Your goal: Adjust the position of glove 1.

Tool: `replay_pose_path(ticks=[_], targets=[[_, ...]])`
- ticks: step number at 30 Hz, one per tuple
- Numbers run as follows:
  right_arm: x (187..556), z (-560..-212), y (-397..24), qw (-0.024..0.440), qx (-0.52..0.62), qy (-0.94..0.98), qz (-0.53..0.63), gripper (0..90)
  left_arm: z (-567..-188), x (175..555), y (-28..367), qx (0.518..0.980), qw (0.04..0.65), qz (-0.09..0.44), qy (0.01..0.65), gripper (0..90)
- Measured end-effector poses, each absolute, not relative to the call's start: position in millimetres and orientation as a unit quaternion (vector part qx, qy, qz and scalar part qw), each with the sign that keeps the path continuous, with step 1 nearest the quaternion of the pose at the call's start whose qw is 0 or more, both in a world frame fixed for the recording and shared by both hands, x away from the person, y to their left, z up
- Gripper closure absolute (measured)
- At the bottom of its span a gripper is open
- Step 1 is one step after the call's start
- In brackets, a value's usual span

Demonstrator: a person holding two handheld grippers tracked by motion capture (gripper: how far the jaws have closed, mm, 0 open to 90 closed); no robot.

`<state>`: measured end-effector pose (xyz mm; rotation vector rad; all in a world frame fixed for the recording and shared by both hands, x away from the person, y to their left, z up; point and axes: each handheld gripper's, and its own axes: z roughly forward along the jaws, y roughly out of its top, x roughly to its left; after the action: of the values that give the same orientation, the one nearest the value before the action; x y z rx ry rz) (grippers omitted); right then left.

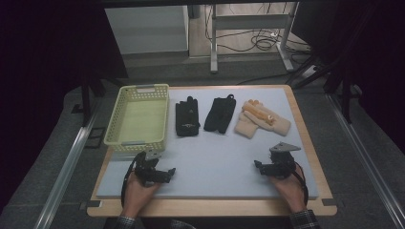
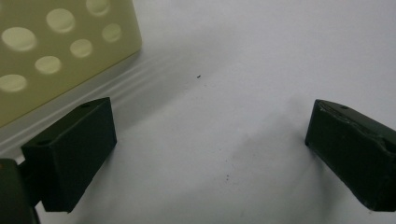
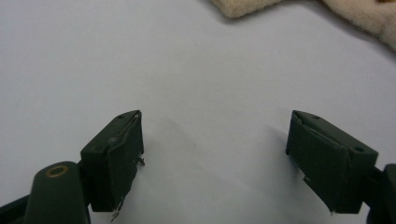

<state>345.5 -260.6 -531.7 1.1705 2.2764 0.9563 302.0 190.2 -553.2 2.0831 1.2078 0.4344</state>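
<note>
Gloves: black glove (image 1: 187, 117), second black glove (image 1: 220, 114) and cream gloves (image 1: 261, 119) lie in a row at 12 o'clock from the claws, right of the basket.
Basket: yellow basket (image 1: 138, 119), at 11 o'clock on the bench, nothing inside.
Left claw (image 1: 168, 172): jaws apart, holds nothing, just beside the basket wall (image 2: 56, 46).
Right claw (image 1: 258, 167): jaws apart, holds nothing, near the cream gloves (image 3: 369, 18).
Progress: I judge nothing is packed yet; all gloves remain.
Bench (image 1: 215, 157): pale grey mat, wooden edge.
Room: dark, cables (image 1: 260, 40) on the floor behind.
</note>
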Motion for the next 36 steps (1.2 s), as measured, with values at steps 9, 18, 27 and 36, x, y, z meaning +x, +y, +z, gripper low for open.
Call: replay_pose_path(ticks=[9, 18, 27, 36], targets=[[345.4, -531.8, -260.9, 0.203, 0.419, 0.815, 0.344, 18.3, -553.2, 302.0, 190.2, 0.801, 0.34, 0.167, 0.464, 2.1], [345.4, -531.8, -260.9, 0.203, 0.42, 0.815, 0.345, 18.2, -553.2, 301.9, 190.2, 0.8, 0.341, 0.167, 0.464, 2.1], [345.5, -531.7, -261.1, 0.202, 0.42, 0.815, 0.345, 18.3, -553.2, 301.9, 190.2, 0.801, 0.34, 0.167, 0.464, 2.1], [346.0, -531.0, -260.4, 0.203, 0.42, 0.816, 0.342, 18.3, -553.1, 301.9, 190.2, 0.801, 0.34, 0.167, 0.464, 2.1]])
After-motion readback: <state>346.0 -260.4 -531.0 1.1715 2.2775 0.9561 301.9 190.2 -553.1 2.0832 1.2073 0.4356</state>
